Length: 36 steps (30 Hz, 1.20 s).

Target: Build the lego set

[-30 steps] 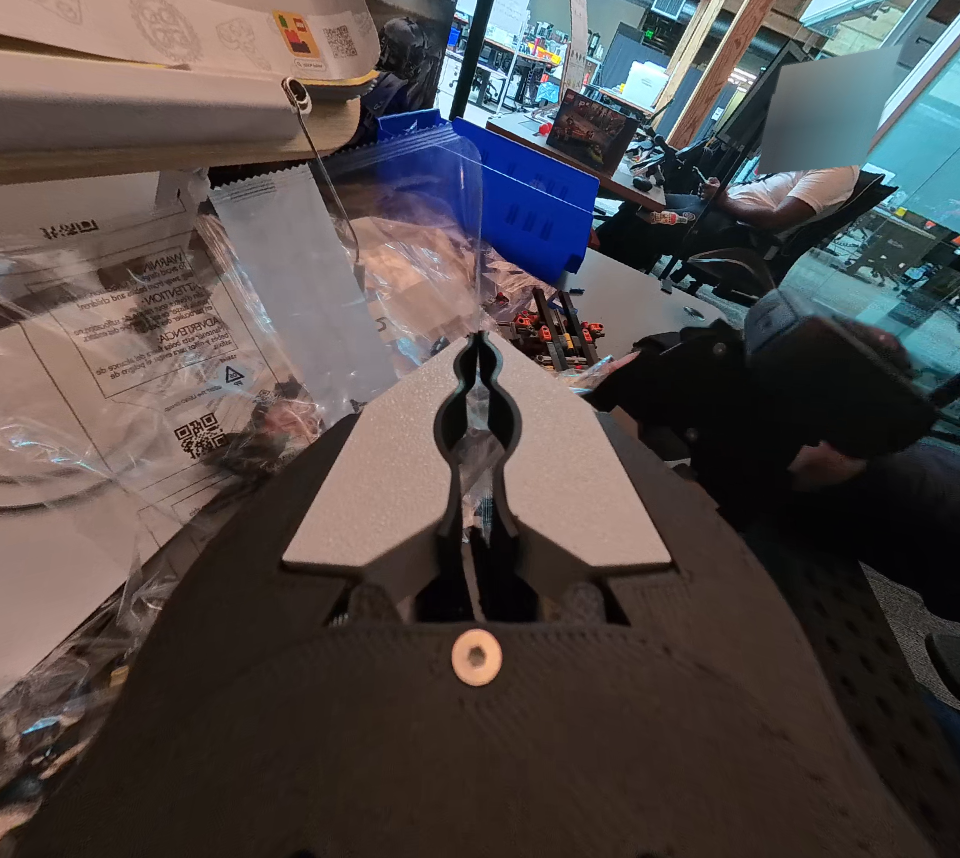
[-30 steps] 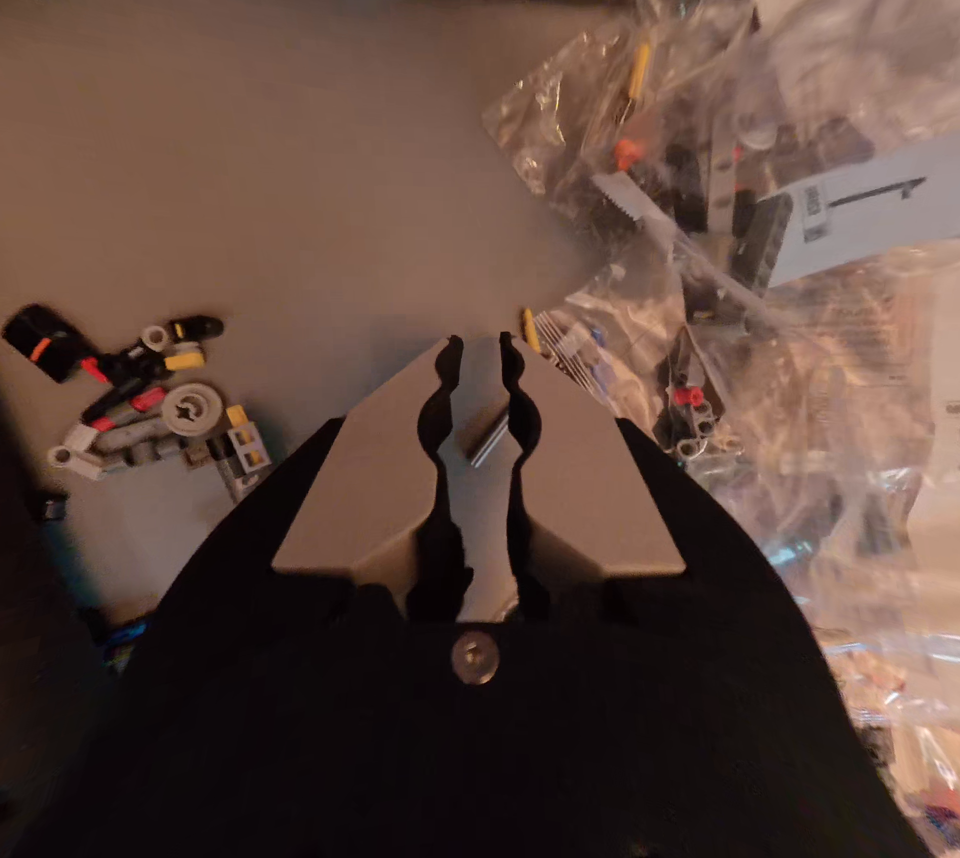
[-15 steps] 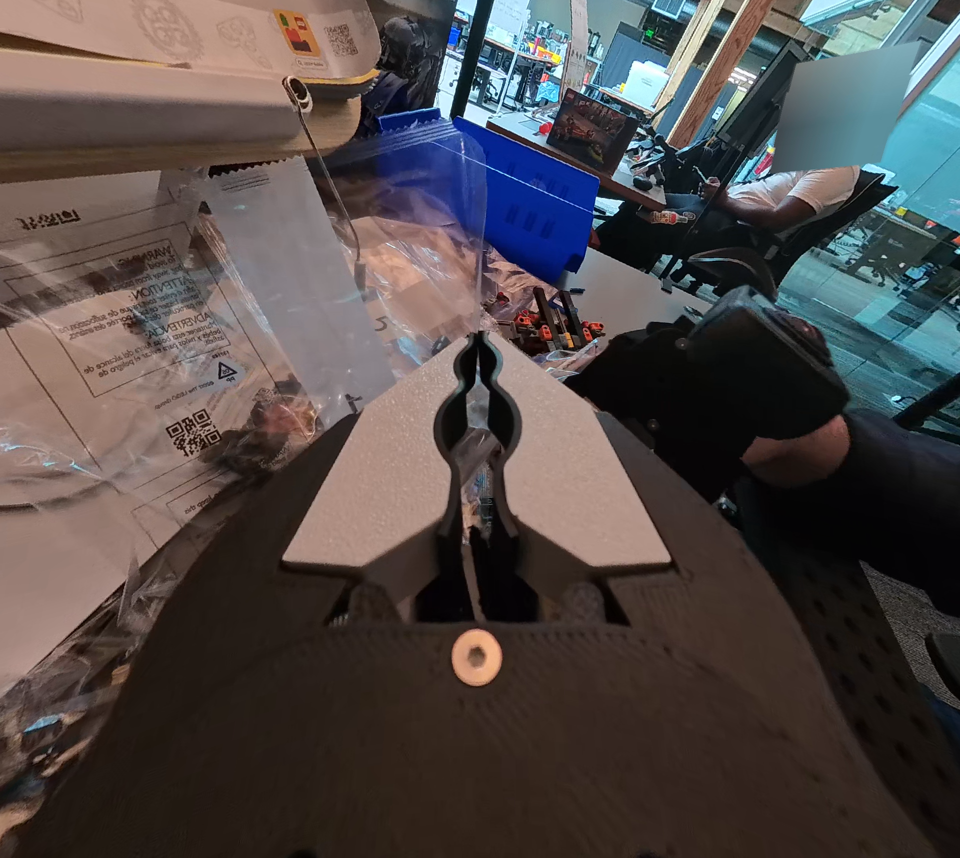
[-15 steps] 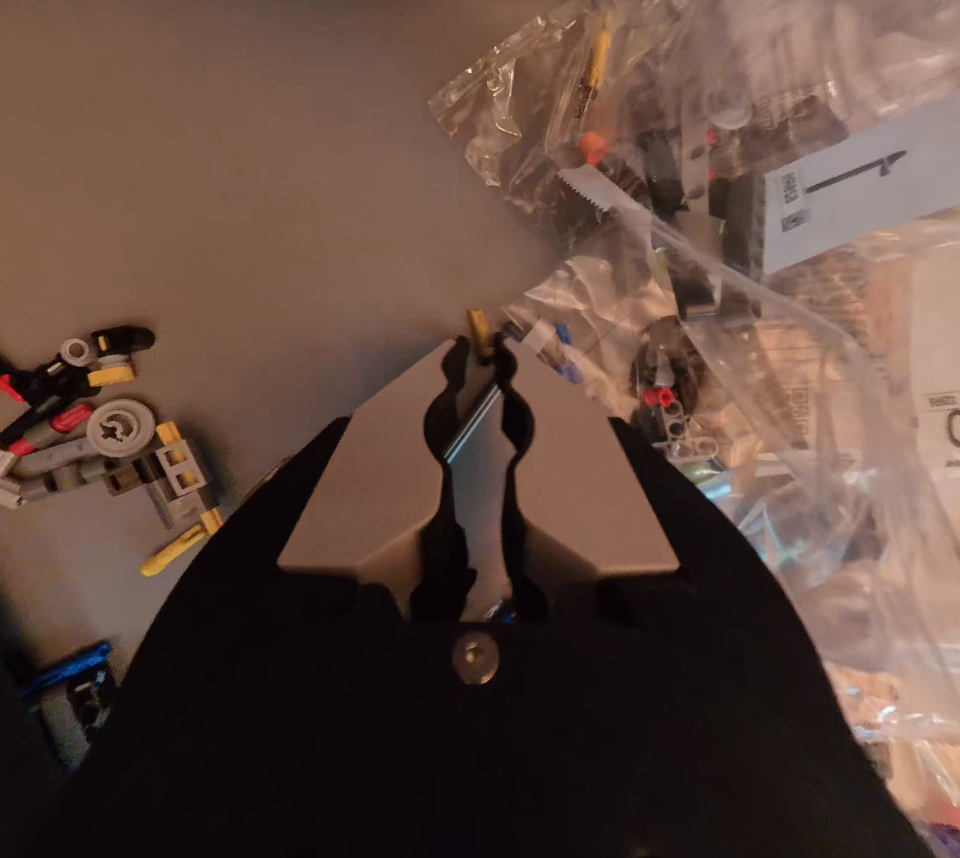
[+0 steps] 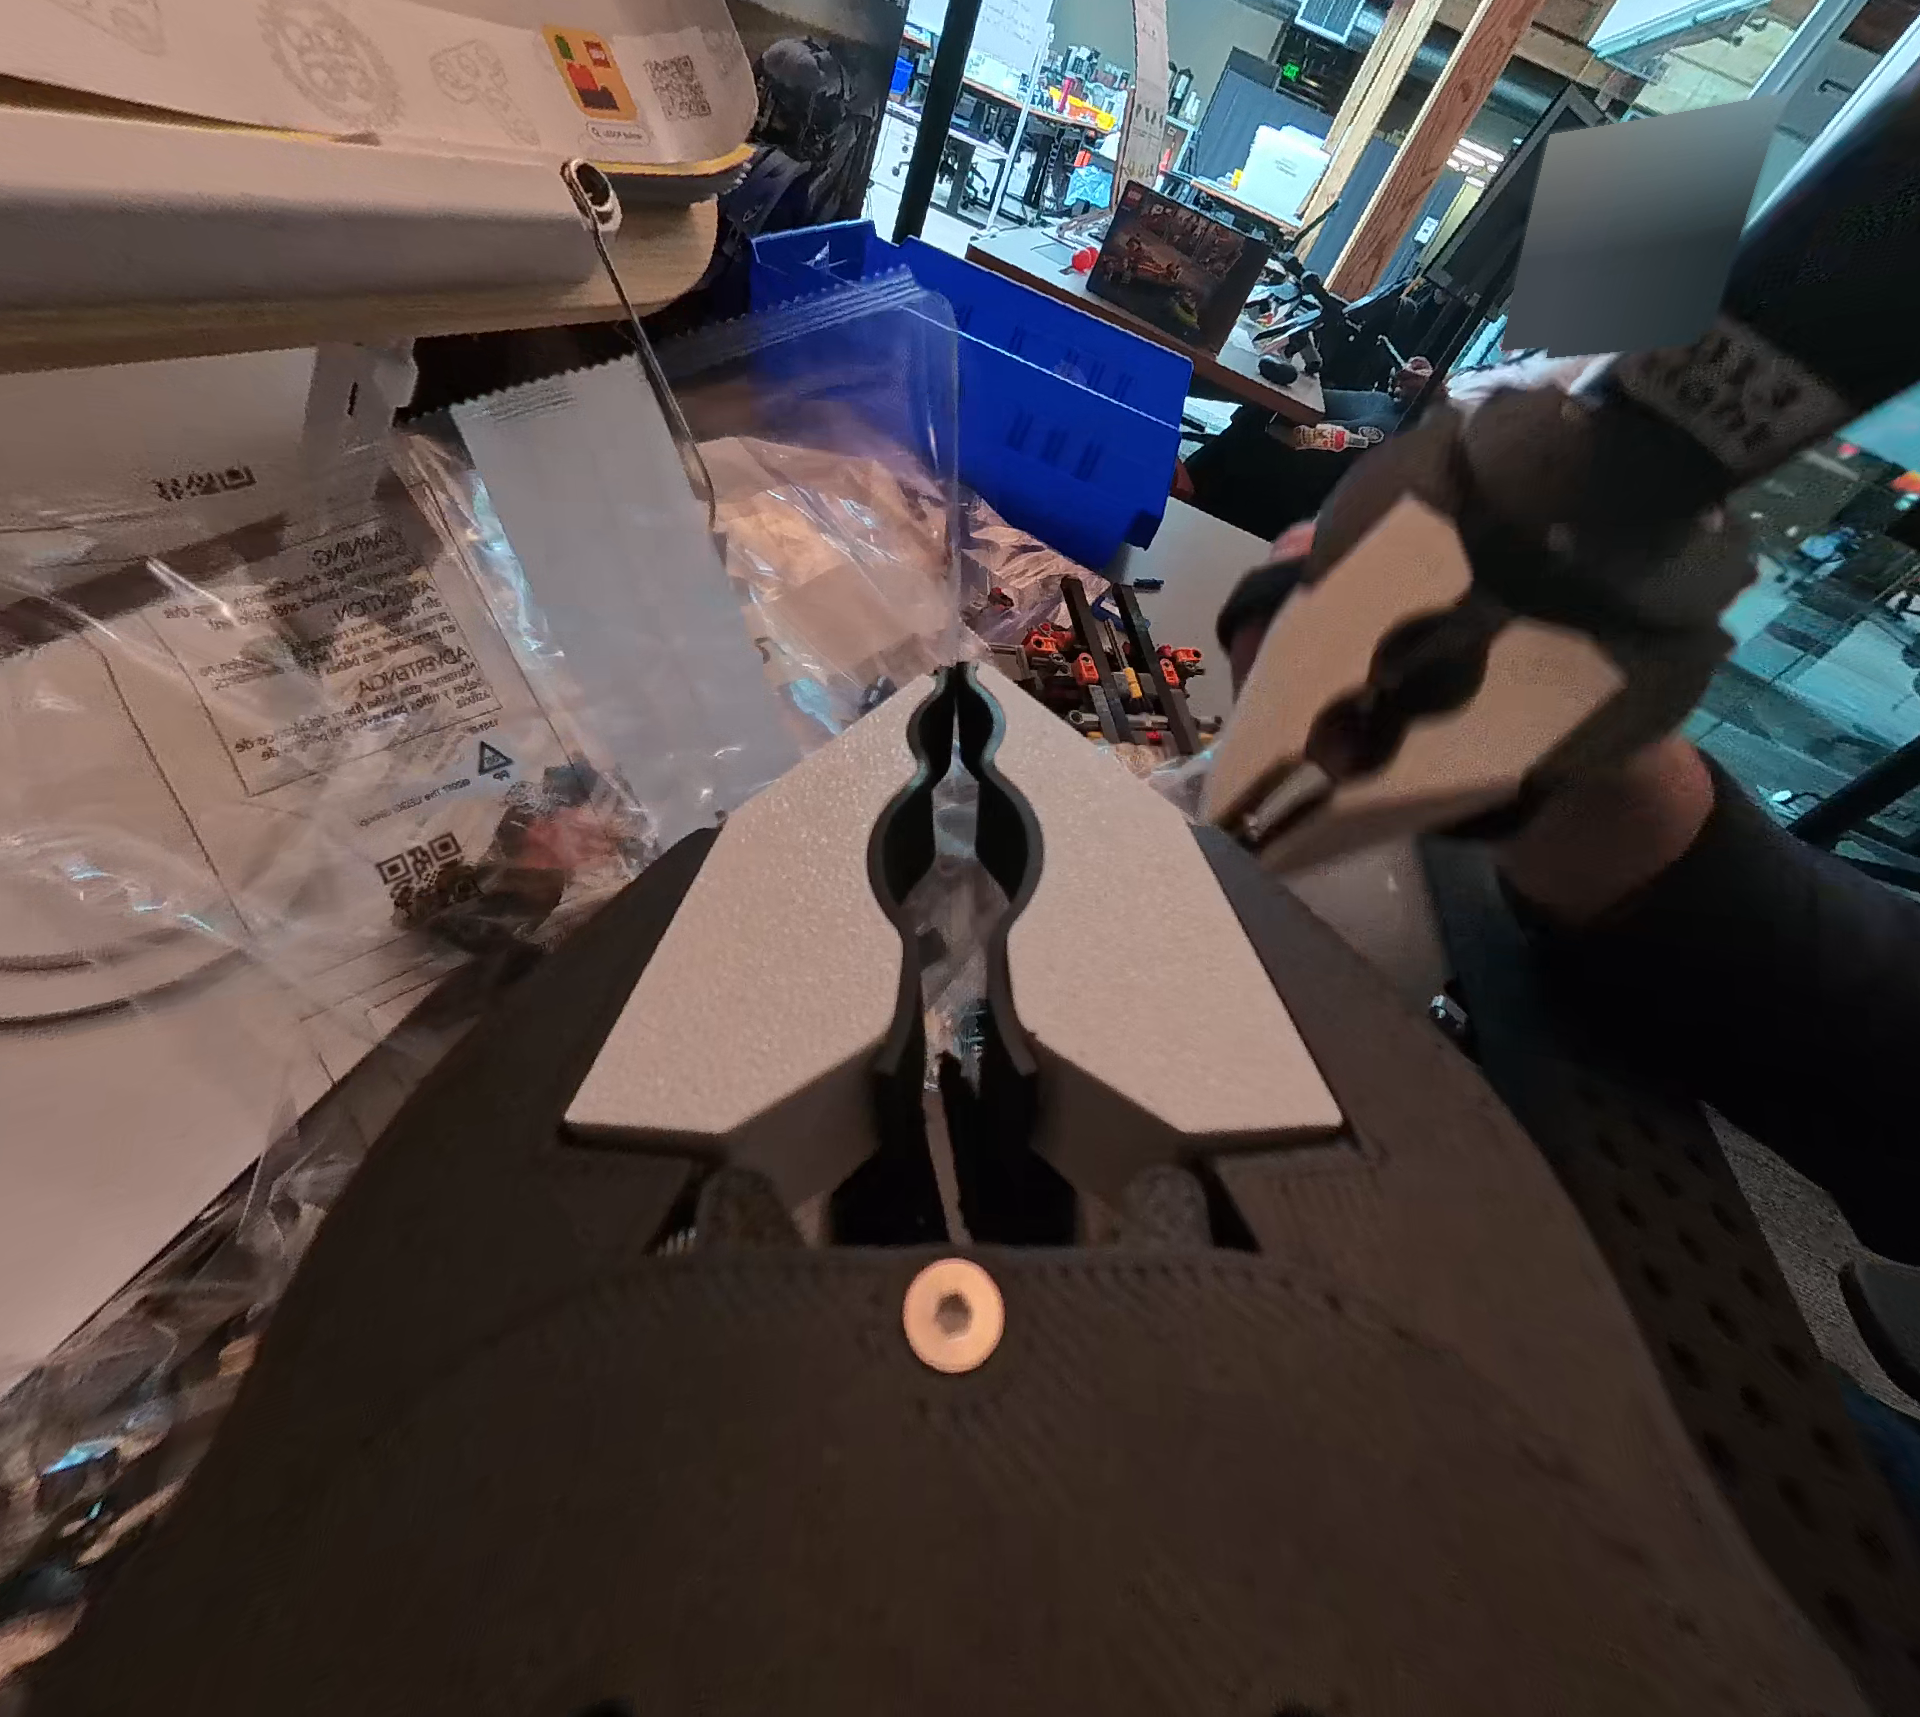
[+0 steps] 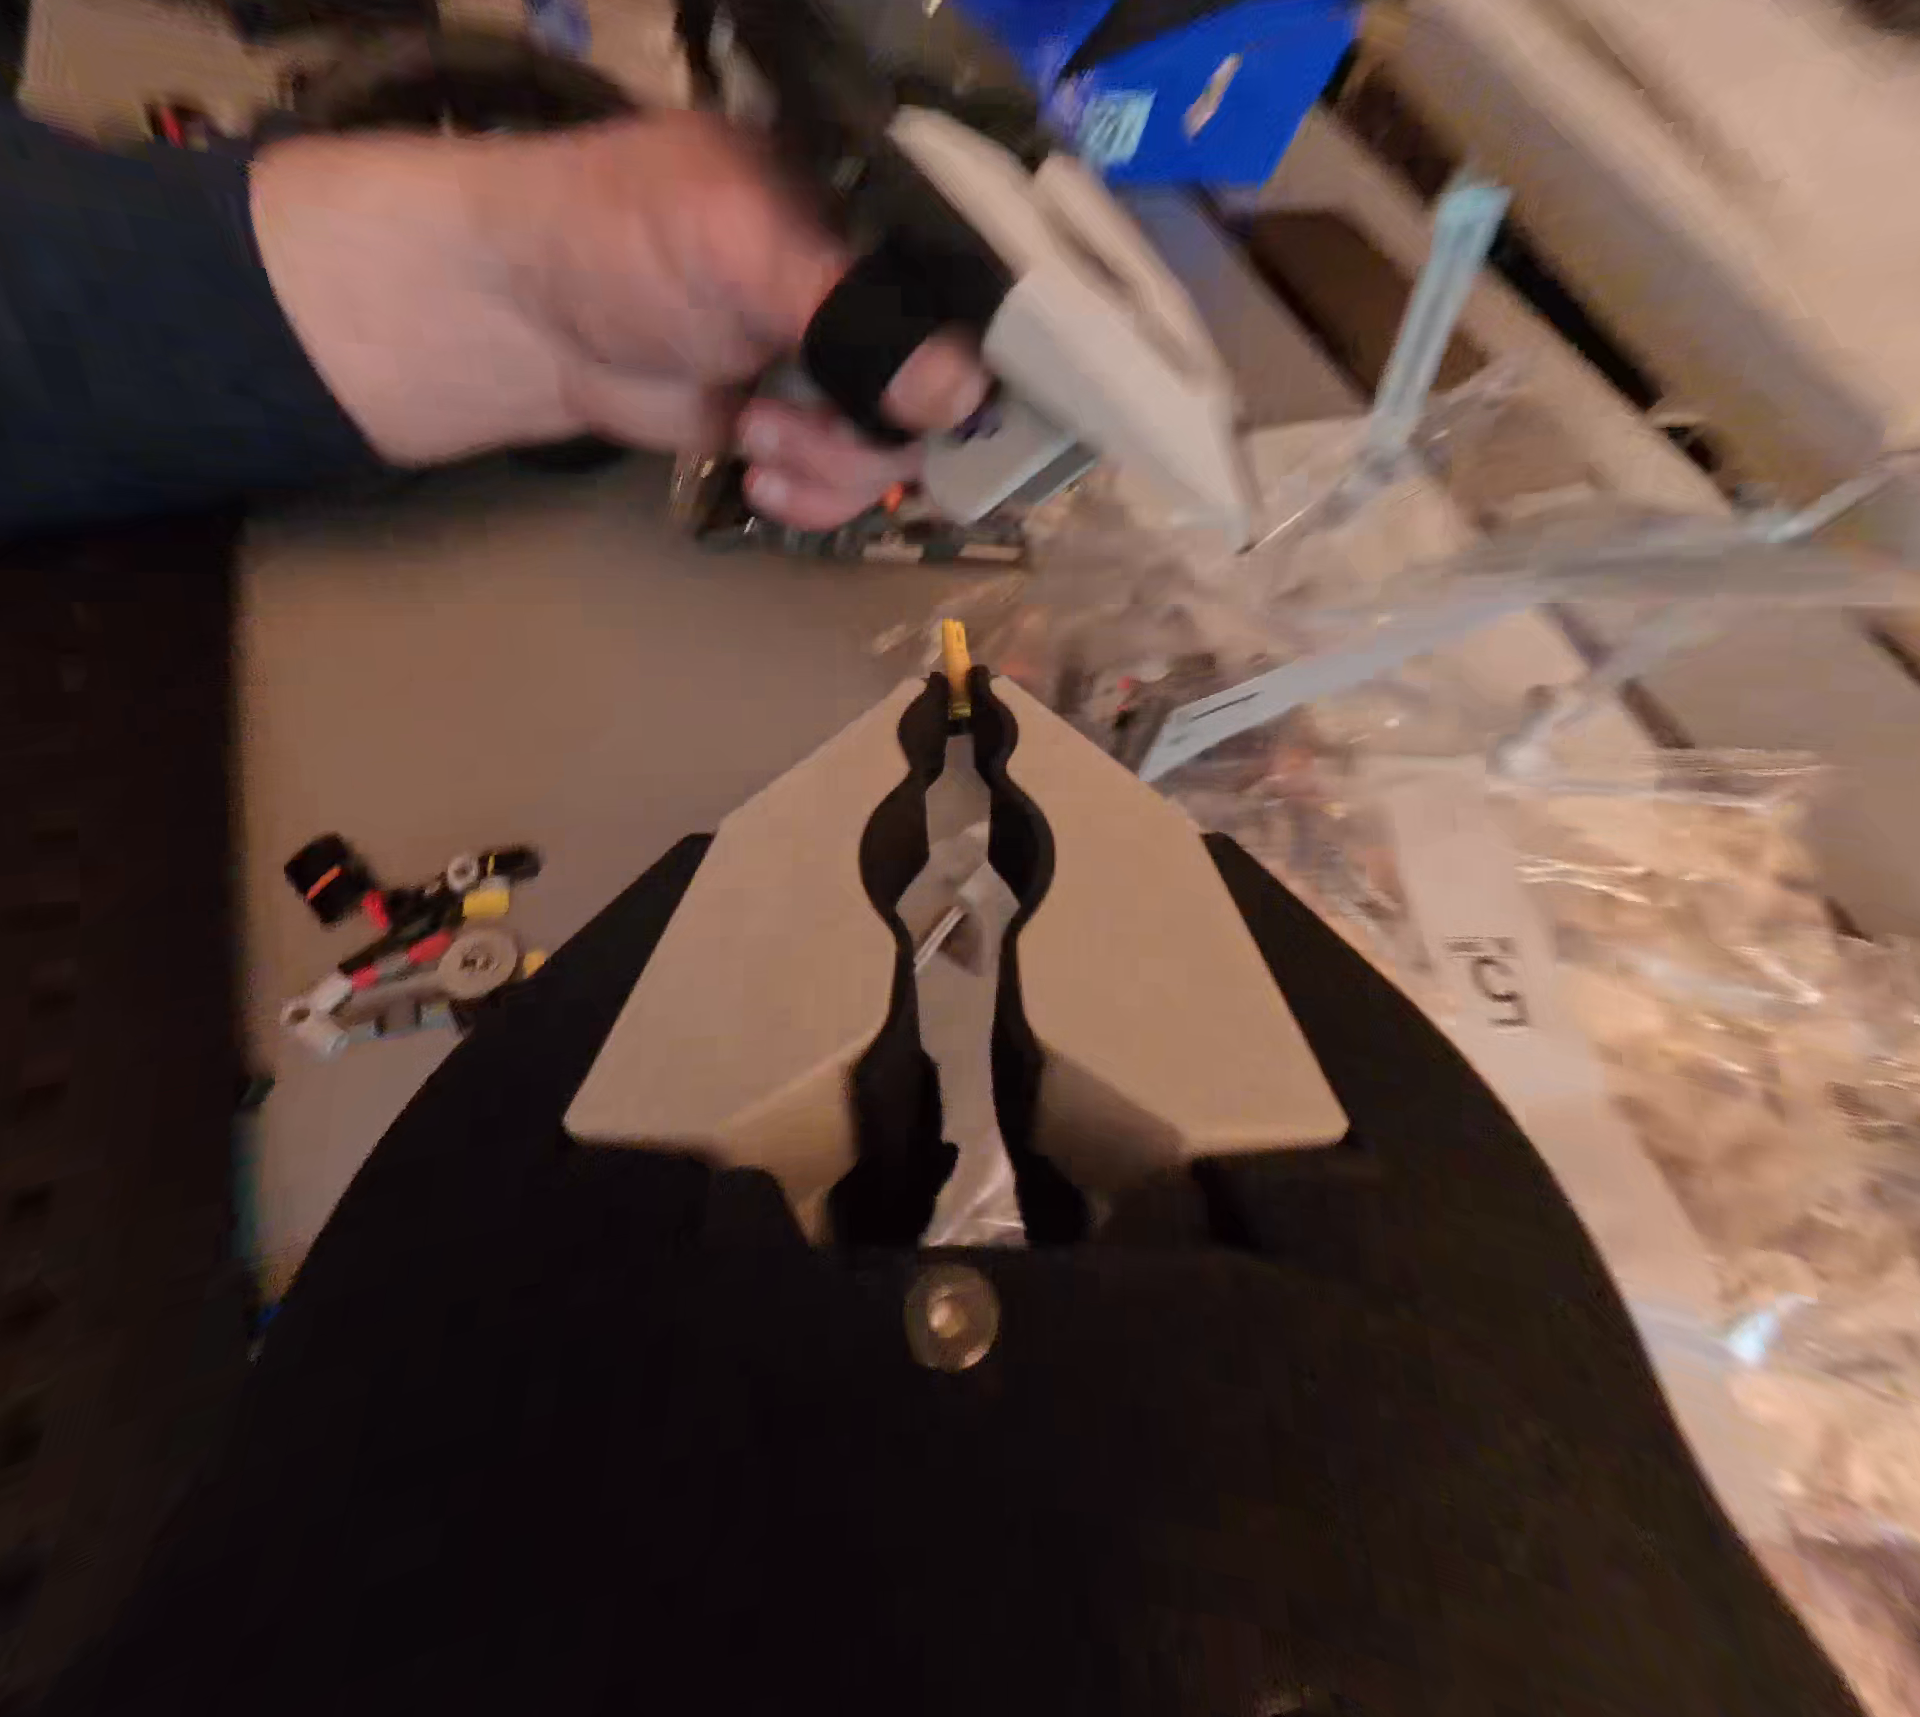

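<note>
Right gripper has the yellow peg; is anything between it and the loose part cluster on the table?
Nothing visible. The right gripper holds the yellow peg above bare table; the part cluster lies to its lower left, apart from the clear bags on the right.

A grey tabletop (image 6: pixel 499 628) is seen near. Far off, an open workshop is lit by daylight; slanted wooden posts (image 5: pixel 1455 57), a black pole (image 5: pixel 951 5) and cluttered desks (image 5: pixel 1122 285) are visible.

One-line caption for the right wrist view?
Right gripper pinches a small yellow peg above the table.
</note>
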### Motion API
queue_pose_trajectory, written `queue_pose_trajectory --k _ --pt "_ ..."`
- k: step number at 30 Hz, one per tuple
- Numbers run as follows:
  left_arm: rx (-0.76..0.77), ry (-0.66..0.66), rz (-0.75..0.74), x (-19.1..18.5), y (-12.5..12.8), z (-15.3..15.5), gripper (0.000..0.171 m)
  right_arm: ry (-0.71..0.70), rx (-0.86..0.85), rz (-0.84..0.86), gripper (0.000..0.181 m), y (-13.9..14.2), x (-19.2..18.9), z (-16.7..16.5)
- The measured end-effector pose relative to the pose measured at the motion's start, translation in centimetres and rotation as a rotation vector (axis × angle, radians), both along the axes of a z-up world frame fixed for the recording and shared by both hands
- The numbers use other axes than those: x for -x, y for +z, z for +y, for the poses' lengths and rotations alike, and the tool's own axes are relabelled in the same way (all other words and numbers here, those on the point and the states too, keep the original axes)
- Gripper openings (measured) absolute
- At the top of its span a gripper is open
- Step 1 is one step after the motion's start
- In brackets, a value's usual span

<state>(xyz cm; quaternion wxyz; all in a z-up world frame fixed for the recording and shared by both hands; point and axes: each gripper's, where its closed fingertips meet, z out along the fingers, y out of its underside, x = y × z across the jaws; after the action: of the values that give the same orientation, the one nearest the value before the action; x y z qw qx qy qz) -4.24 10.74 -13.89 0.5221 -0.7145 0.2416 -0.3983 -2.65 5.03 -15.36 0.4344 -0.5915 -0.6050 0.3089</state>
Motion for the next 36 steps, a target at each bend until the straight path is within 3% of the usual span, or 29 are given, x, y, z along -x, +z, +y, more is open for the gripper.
queue_pose_trajectory --k 3,5,11,14,17,19,21,24,28,31,36 --pt "0.001 -0.009 0.007 -0.4 -0.1 -0.1 0.0 -0.094 -0.028 0.121 0.001 3.2 -1.1 2.6" --pt "0.001 -0.011 0.012 -0.5 -0.2 -0.1 0.0 -0.105 -0.021 0.121 0.001 3.8 -1.1 3.2" --pt "0.005 -0.011 -0.004 -0.3 -0.1 -0.1 0.0 -0.162 0.046 -0.089 0.002 -0.4 -0.6 5.3" --pt "0.004 -0.015 -0.003 -0.5 -0.1 -0.1 0.0 -0.2 -0.002 -0.127 0.016 -1.1 0.2 5.8" --pt "0.003 -0.015 0.001 -0.5 -0.1 -0.1 0.0 -0.187 -0.028 -0.103 0.014 -0.3 -0.2 5.4" --pt "-0.001 -0.009 -0.006 -0.3 0.1 -0.1 0.0 -0.122 -0.024 -0.048 0.012 0.9 -0.7 3.9" --pt "-0.003 -0.005 -0.013 -0.1 0.2 -0.1 0.0 0.065 0.019 -0.009 0.01 1.9 -1.0 -0.1" --pt "-0.002 -0.004 -0.018 0.0 0.3 0.0 0.0 0.235 0.062 -0.164 0.014 -1.1 -2.4 -4.6" --pt "0.0 -0.01 -0.005 -0.3 0.1 0.0 0.0 0.235 0.063 -0.443 0.016 -7.6 -4.1 -6.6" --pt "0.0 -0.01 0.0 -0.3 0.0 -0.1 0.0 0.227 0.058 -0.565 0.021 -10.9 -5.4 -6.8" --pt "0.005 -0.013 0.004 -0.4 -0.2 0.0 0.0 0.296 0.092 -0.485 0.024 -10.2 -4.4 -8.4"
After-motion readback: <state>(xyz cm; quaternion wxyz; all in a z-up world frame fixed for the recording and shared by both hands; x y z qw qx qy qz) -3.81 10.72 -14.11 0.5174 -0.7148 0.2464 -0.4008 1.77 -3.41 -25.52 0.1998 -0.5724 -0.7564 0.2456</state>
